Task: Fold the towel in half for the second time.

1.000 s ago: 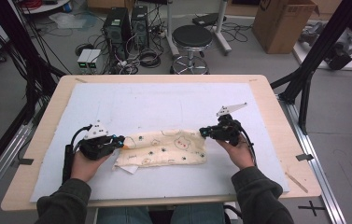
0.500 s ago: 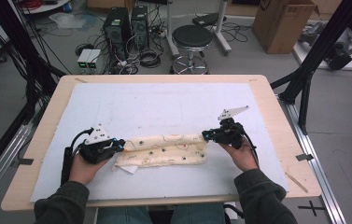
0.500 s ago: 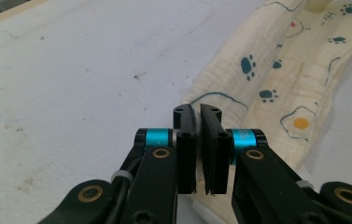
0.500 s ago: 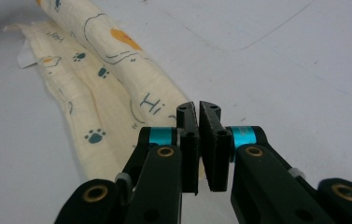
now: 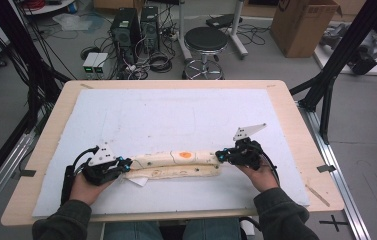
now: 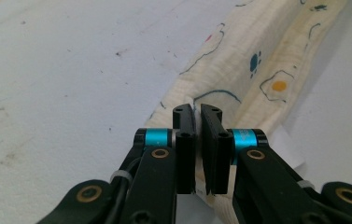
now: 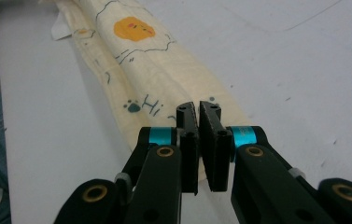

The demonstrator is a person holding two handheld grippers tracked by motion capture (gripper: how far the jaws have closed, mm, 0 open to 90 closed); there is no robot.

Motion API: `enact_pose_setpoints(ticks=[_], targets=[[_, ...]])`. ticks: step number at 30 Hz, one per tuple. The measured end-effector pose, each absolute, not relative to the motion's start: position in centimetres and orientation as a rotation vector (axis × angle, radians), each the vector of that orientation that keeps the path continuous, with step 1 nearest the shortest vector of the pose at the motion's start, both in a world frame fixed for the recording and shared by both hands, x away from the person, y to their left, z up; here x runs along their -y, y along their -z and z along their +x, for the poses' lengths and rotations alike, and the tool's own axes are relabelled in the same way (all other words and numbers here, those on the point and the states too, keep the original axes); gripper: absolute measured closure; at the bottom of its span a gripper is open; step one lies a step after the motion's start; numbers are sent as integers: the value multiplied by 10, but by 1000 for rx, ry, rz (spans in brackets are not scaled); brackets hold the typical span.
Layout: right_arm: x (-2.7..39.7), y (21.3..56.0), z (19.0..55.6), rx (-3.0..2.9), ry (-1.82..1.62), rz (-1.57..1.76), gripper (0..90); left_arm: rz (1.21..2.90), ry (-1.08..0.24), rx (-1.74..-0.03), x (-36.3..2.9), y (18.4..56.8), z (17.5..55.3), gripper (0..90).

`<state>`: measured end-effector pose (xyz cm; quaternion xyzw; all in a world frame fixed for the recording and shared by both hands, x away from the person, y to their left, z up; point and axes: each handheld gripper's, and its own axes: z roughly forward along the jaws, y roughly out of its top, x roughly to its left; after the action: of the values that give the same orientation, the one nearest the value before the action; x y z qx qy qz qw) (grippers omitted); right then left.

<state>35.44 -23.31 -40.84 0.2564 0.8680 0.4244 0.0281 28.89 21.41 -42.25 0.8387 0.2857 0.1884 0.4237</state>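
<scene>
A cream cloth (image 5: 176,162) printed with small drawings lies as a long narrow folded strip across the near part of the white mat (image 5: 176,115). My left gripper (image 5: 125,164) is shut on the strip's left end. In the left gripper view the jaws (image 6: 197,112) pinch a thin edge of the cloth (image 6: 257,60). My right gripper (image 5: 219,156) is shut on the right end. In the right gripper view its jaws (image 7: 198,109) clamp the tip of the cloth (image 7: 141,60), whose orange print faces up.
The mat covers a wooden table (image 5: 296,115). A white label corner (image 5: 138,181) pokes out under the cloth near the left gripper. Beyond the table stand a stool (image 5: 205,42), computer towers (image 5: 136,25) and a cardboard box (image 5: 303,25).
The cloth has gone from a wider patch to a narrow strip, its far edge drawn toward me. My right gripper has moved nearer to the table's front edge; the left has stayed put.
</scene>
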Motion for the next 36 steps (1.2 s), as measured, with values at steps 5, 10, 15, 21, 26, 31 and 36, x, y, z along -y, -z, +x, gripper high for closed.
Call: enact_pose_setpoints(ticks=[5, 10, 15, 21, 26, 31, 36], targets=[[235, 414, 348, -2701, -1288, 784, 863, 2113, -470, -696, -217, 425, 281, 843], [235, 418, 343, -2718, -1275, 783, 862, 2130, -474, -670, -218, 426, 274, 848], [235, 424, 339, -2731, -1263, 782, 860, 2151, -465, -656, -218, 429, 269, 862], [236, 428, 334, -2731, -1261, 797, 840, 2157, -443, -643, -216, 432, 266, 850], [237, 426, 331, -2711, -1290, 793, 758, 2146, -415, -642, -217, 428, 264, 715], [242, 421, 329, -2697, -1351, 796, 651, 2109, -410, -643, -222, 422, 259, 600], [242, 409, 324, -2677, -1414, 763, 562, 2062, -413, -649, -228, 413, 255, 513]])
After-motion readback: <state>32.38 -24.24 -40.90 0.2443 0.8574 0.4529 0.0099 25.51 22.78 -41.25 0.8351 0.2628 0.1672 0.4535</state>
